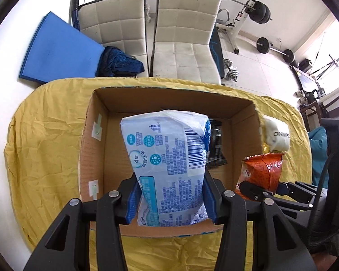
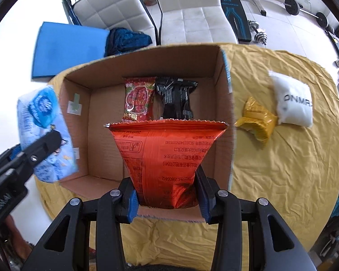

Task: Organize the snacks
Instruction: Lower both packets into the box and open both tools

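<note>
My left gripper (image 1: 170,199) is shut on a white and blue packet (image 1: 167,158), held above the open cardboard box (image 1: 92,140). My right gripper (image 2: 167,194) is shut on an orange-red snack bag (image 2: 165,155), held over the near wall of the same box (image 2: 223,113). Inside the box a red snack packet (image 2: 139,100) and a black packet (image 2: 175,98) stand against the far wall. In the left wrist view the orange-red bag (image 1: 263,169) shows at the right, and the black packet (image 1: 217,144) peeks out behind the white one. The white and blue packet (image 2: 44,133) appears at the left of the right wrist view.
A yellow cloth (image 2: 282,180) covers the table. To the right of the box lie a yellow packet (image 2: 256,122) and a white packet (image 2: 292,100). Two white chairs (image 1: 183,36), a blue mat (image 1: 61,49) and gym weights stand beyond the table.
</note>
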Tool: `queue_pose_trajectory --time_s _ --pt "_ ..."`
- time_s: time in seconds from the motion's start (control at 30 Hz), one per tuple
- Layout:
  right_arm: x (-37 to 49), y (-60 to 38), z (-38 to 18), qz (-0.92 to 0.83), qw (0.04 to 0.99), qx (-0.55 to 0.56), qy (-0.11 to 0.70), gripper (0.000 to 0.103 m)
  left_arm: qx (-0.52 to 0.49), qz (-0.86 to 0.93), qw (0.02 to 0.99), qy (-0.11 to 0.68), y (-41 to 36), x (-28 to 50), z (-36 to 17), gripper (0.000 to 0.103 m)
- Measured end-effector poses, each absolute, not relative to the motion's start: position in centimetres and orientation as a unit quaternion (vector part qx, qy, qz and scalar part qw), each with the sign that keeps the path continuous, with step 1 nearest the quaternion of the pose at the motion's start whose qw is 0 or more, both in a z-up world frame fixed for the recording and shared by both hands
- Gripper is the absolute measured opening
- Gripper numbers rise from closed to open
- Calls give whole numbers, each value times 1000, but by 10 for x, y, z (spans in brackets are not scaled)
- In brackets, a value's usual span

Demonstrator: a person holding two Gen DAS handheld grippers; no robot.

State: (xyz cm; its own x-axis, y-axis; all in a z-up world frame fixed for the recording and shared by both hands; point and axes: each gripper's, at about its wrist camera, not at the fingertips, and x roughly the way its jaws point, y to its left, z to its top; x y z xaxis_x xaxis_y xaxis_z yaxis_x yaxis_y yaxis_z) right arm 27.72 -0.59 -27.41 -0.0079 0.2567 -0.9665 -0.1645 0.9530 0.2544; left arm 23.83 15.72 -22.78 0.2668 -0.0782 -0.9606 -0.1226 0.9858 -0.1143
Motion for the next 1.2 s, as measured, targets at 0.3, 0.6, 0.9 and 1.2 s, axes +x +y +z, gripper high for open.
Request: queue_pose_trajectory --time_s 0.3,0.6,0.9,1.2 --pt "282 20 -349 116 673 11 730 45 -88 28 752 652 196 264 -298 44" --pt "278 25 -408 85 642 -10 762 45 -83 32 721 688 218 309 -367 44" --pt "270 23 -437 88 638 -30 765 45 -75 17 705 705 220 343 -397 47" --pt "282 31 -437 79 631 -42 771 49 -80 14 692 717 221 345 -398 54"
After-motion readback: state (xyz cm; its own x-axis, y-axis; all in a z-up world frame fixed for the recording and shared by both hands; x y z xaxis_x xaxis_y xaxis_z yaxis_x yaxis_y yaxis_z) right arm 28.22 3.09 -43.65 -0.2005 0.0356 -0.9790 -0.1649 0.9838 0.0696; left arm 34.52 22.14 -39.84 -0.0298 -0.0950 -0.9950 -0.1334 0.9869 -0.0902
